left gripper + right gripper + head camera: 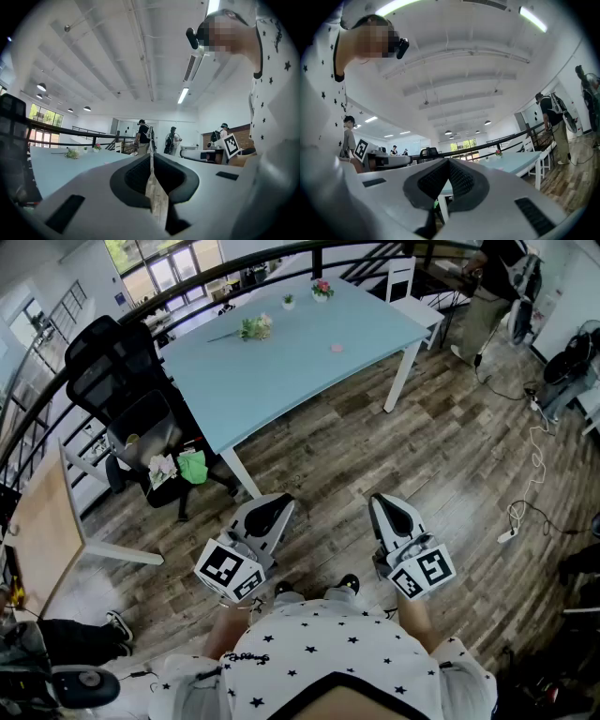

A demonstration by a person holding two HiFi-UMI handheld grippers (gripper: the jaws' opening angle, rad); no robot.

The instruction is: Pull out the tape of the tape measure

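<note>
No tape measure shows in any view. In the head view I hold both grippers close to my body, above a wooden floor (pixel 450 456). My left gripper (pixel 274 506) points forward toward the light blue table (pixel 291 362); its jaws are shut with nothing between them. My right gripper (pixel 382 502) is level with it to the right, also shut and empty. In the left gripper view the left gripper (pixel 151 157) has its pads together with only a thin slit between. In the right gripper view the right gripper (pixel 449 161) is closed too.
A black office chair (pixel 127 395) stands at the table's left end, with a green bag (pixel 193 466) under it. Flowers (pixel 255 327) and small pots (pixel 322 287) lie on the table. A wooden desk (pixel 42 521) is at left, cables (pixel 534 465) trail at right, and people stand beyond.
</note>
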